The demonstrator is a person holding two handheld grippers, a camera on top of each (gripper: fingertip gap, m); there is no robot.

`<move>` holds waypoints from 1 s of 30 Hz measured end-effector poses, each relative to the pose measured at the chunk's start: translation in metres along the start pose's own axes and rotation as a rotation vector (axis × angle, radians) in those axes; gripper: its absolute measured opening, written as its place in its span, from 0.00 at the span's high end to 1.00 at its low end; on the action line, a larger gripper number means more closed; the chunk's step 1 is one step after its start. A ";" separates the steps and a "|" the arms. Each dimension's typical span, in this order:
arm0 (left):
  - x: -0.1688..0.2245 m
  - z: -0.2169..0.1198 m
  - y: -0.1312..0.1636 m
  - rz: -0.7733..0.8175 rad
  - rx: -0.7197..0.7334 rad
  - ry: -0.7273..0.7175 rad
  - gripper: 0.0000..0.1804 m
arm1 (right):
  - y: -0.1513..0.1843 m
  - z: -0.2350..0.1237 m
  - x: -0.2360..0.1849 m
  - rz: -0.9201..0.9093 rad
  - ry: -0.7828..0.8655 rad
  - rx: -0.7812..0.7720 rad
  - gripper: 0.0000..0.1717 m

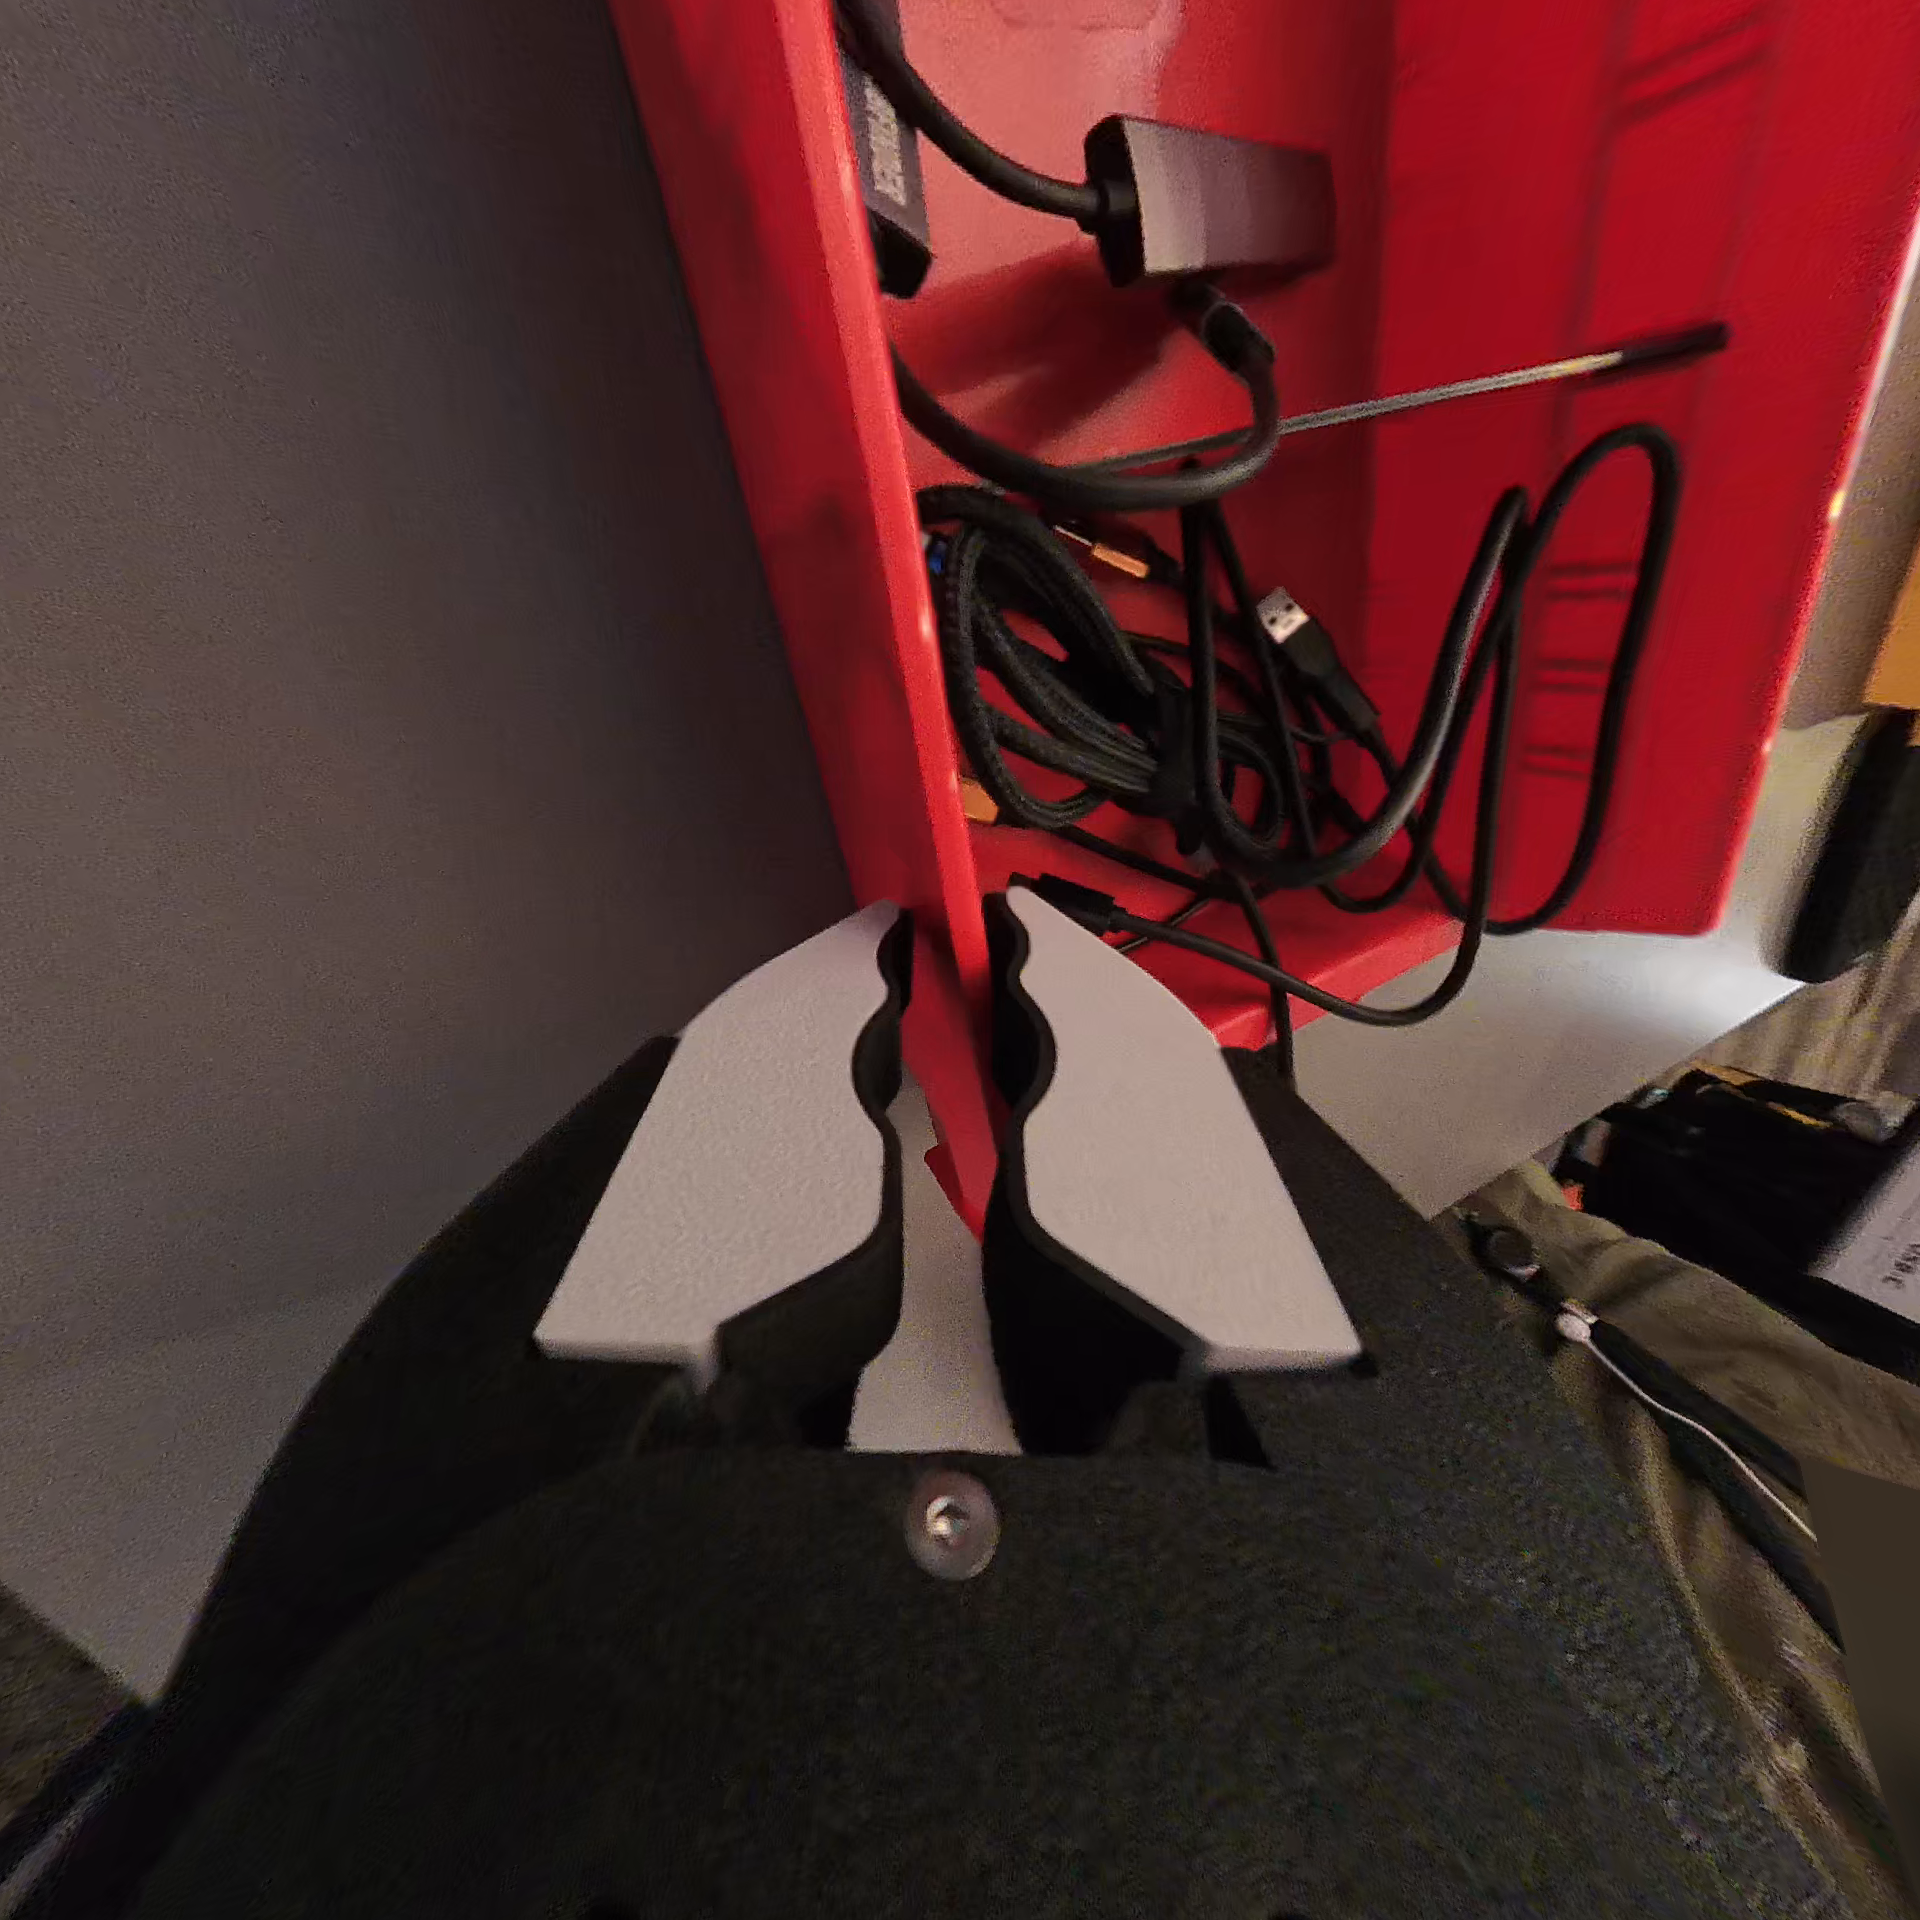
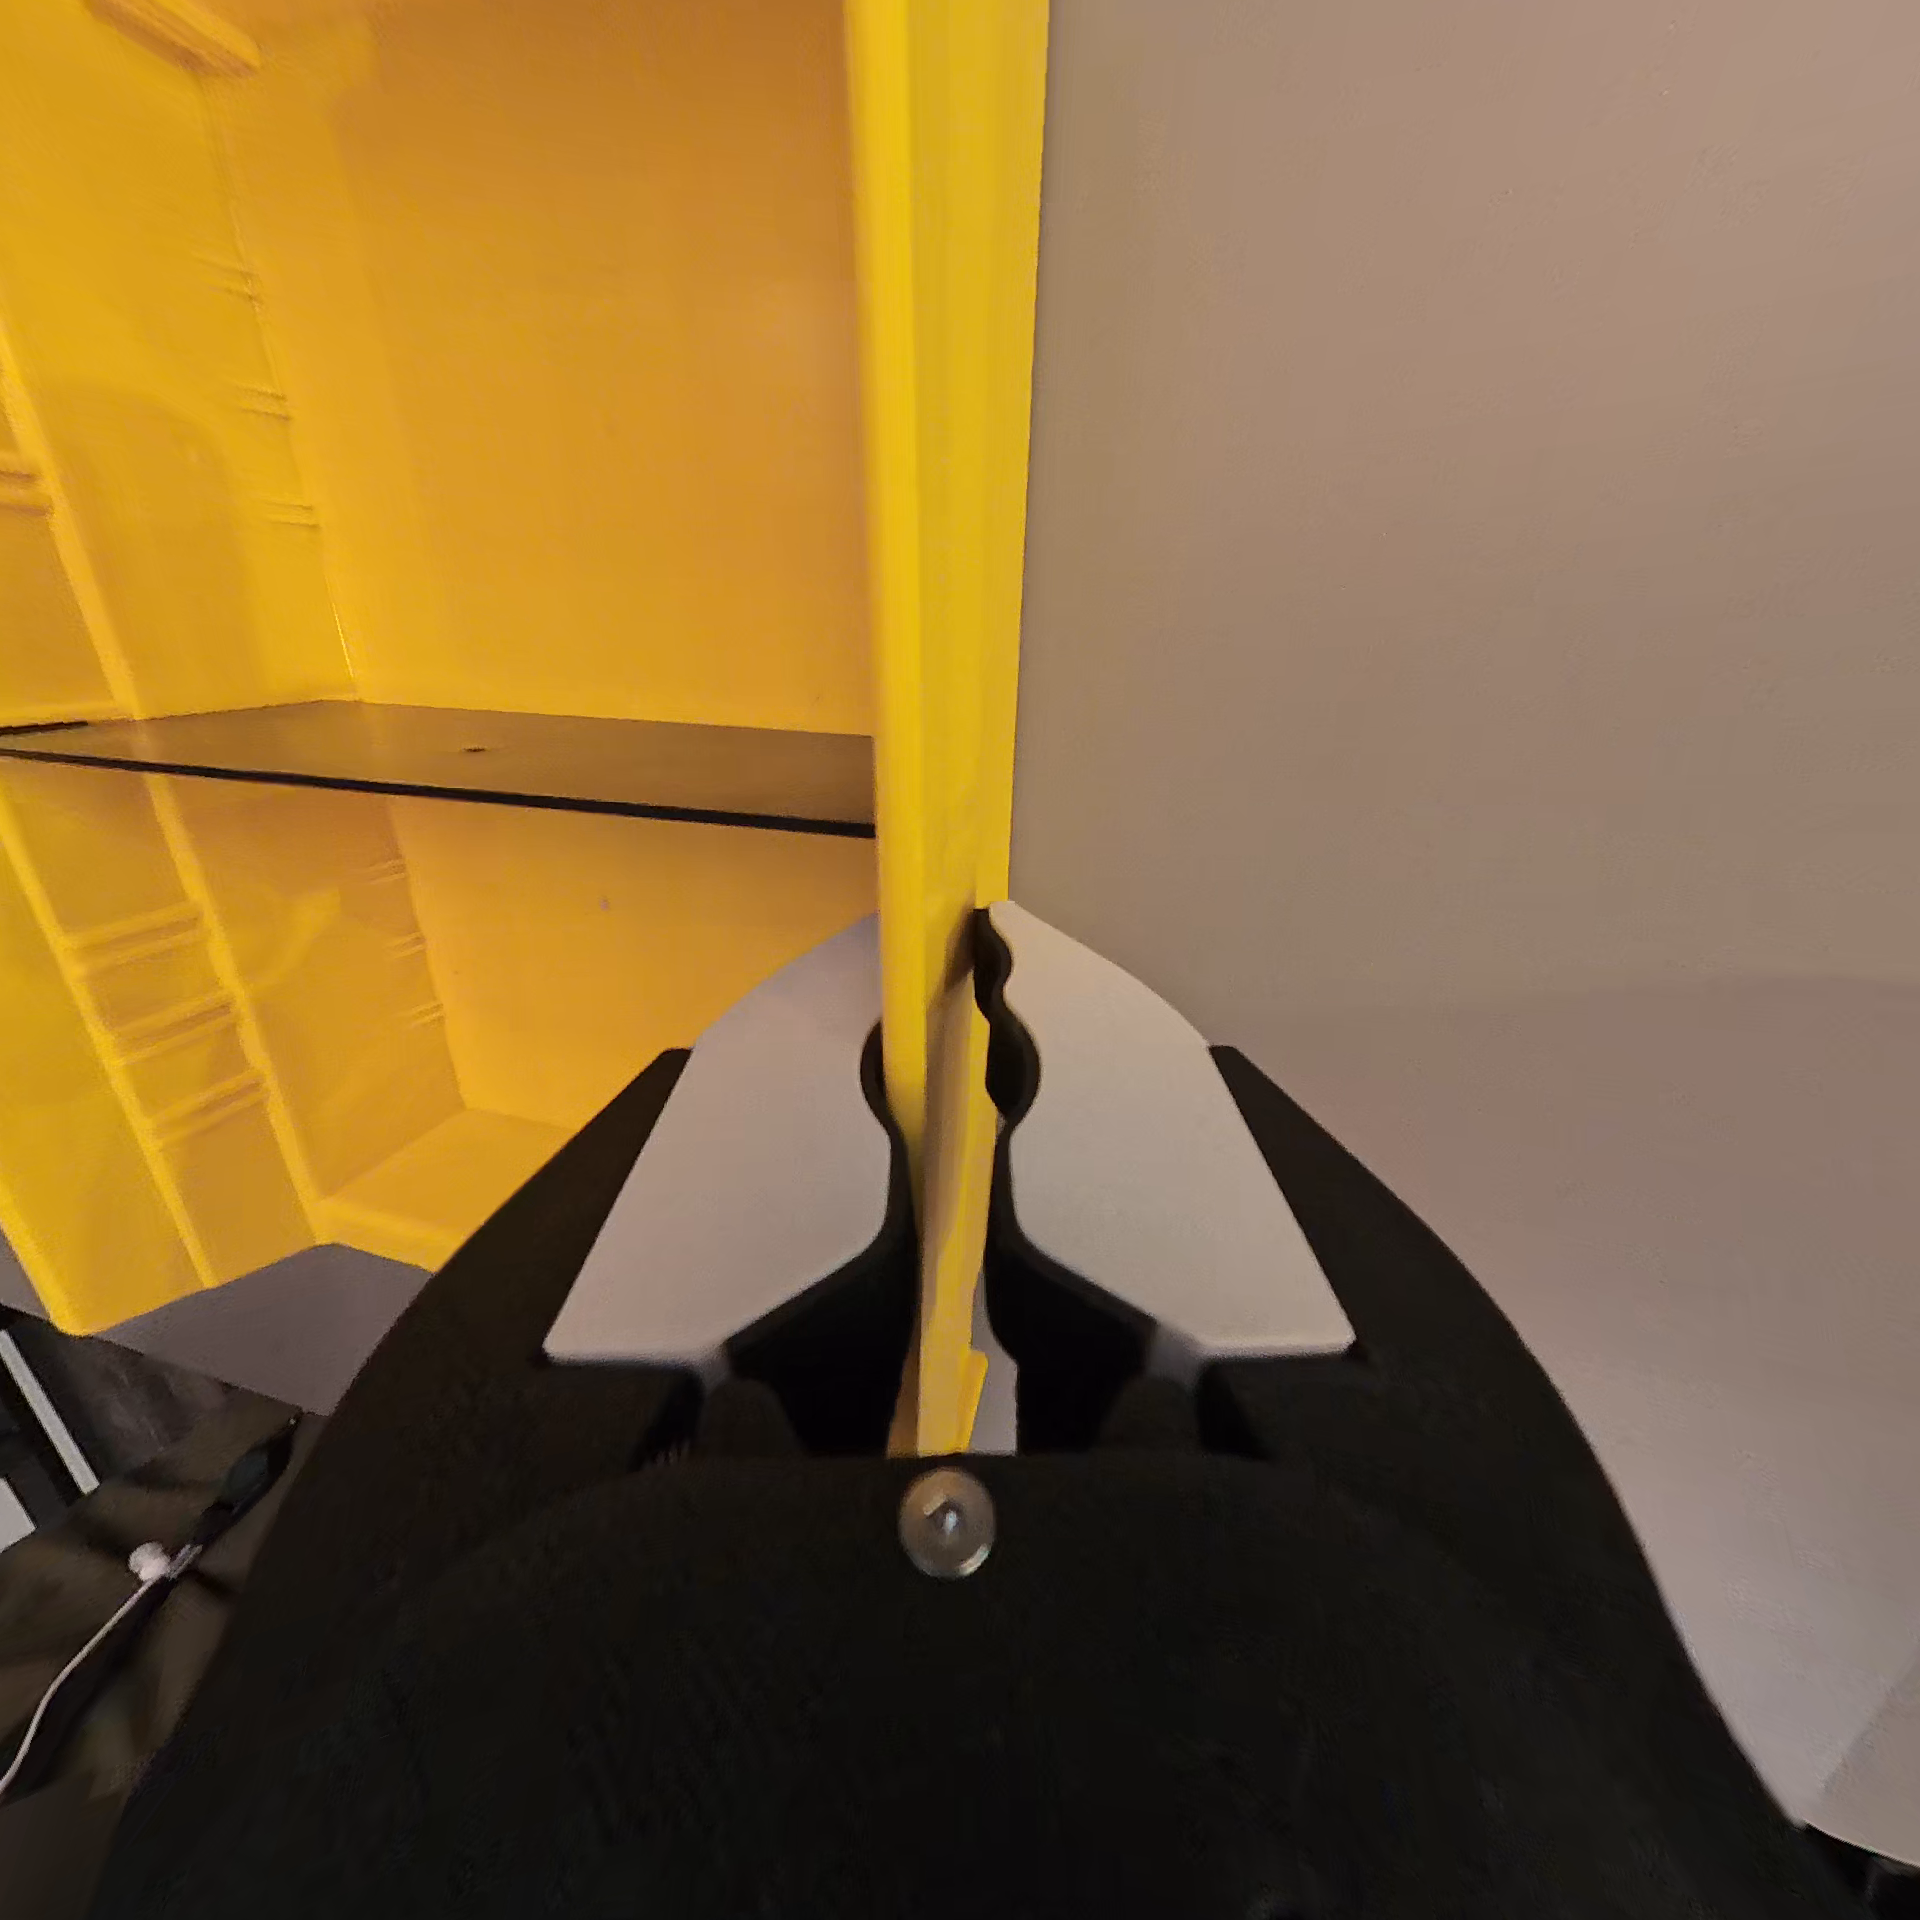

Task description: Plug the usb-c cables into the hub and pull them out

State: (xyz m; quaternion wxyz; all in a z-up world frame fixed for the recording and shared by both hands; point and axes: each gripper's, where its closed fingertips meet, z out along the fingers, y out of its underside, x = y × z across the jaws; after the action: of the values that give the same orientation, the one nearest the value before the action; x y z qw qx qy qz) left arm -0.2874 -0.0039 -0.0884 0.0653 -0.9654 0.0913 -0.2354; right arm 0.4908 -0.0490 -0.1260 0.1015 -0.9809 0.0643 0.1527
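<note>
In the left wrist view a red bin (image 1: 790, 416) holds a grey hub (image 1: 1216, 197), a second grey hub (image 1: 883, 177) by the wall, and a tangle of black cables (image 1: 1122, 707). A black usb-c plug (image 1: 1081, 899) lies near the bin's front. My left gripper (image 1: 951, 914) is shut on the red bin's side wall, one pad on each face. In the right wrist view my right gripper (image 2: 935, 920) is shut on the side wall of a yellow bin (image 2: 945, 520). A black divider (image 2: 468, 764) crosses that bin; I see no cables in it.
Both bins stand on a white table (image 1: 1558, 1039). A dark object (image 1: 1860, 862) sits to the right of the red bin. Olive fabric (image 1: 1662, 1403) with a thin white cord lies at the table's near edge. Black boxes (image 1: 1745, 1174) sit beside it. Left tips to right tips: about 80 cm.
</note>
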 end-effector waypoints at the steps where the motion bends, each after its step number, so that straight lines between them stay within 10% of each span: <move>1: -0.003 -0.001 -0.002 0.006 0.003 -0.024 0.94 | 0.000 0.000 0.000 0.023 -0.004 0.011 0.95; 30: -0.012 -0.009 0.003 -0.106 0.182 0.058 0.92 | -0.006 -0.005 0.019 -0.035 0.083 0.106 0.97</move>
State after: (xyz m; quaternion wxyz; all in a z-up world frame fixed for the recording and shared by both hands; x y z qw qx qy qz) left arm -0.3024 -0.0048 -0.0862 0.1375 -0.9517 0.0199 -0.2736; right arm 0.5113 -0.0461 -0.1262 0.1533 -0.9806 0.0592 0.1067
